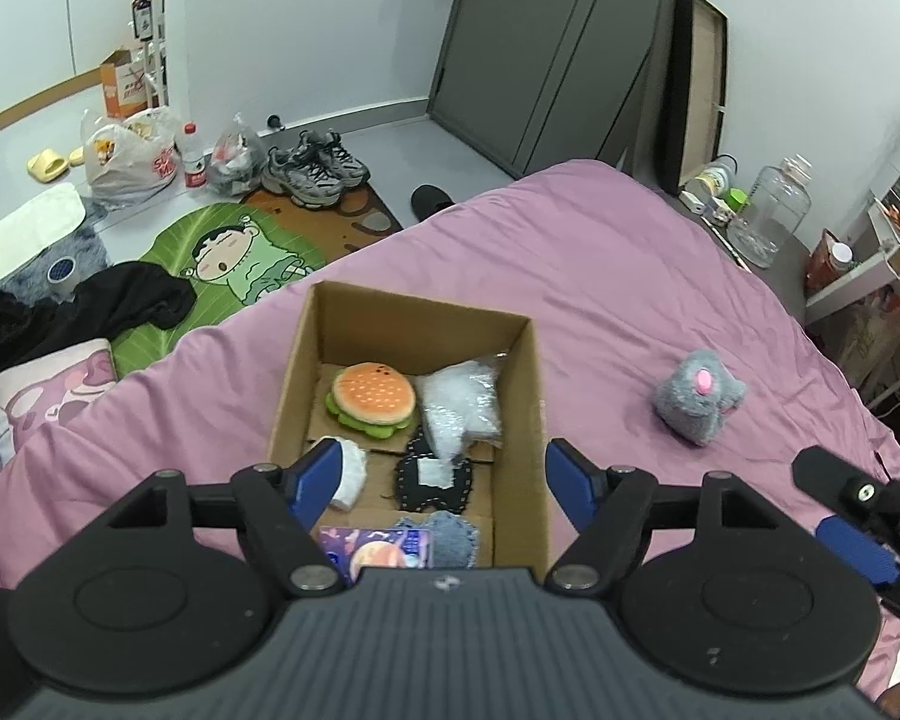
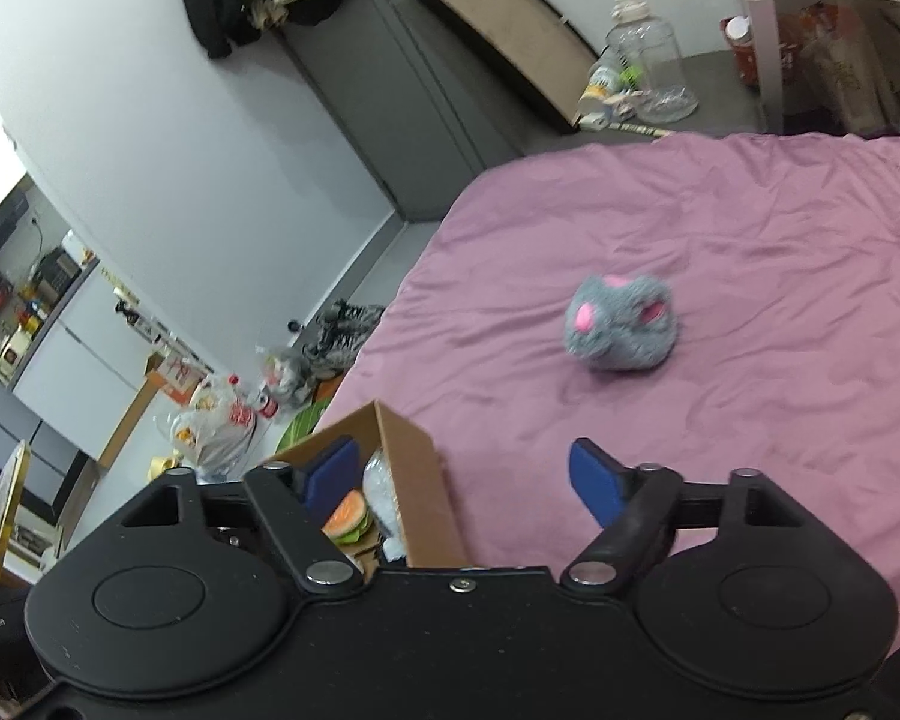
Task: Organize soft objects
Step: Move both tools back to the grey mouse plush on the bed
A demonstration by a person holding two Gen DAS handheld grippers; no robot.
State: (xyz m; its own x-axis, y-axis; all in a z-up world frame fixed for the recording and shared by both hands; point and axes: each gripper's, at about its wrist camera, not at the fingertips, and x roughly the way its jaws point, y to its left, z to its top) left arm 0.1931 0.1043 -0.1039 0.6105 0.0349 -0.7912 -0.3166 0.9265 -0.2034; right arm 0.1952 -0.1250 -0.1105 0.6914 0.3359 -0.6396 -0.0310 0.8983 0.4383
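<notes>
Plush mouse [image 2: 621, 324], grey with pink nose and ears, lies alone on the purple bed [image 2: 750, 228], well apart from the cardboard box [image 1: 528, 396] and ahead of the right hand-held gripper [image 2: 468, 480]. That hand-held gripper is released, blue pads spread wide with nothing between them, and hangs just beside the box's right wall. The left hand-held gripper [image 1: 444, 480] is likewise released and empty, hovering over the box, where a burger plush [image 1: 373, 399], a clear stuffed bag [image 1: 462, 408], a black stitched piece [image 1: 432, 480] and a denim piece [image 1: 450, 540] already lie. The step in hand looks like fetching the mouse with the right one. To do it well, bring the pads down astride the round body, not the ears, and close gently until the fur gives, lifting clear of the sheet before swinging toward the box.
</notes>
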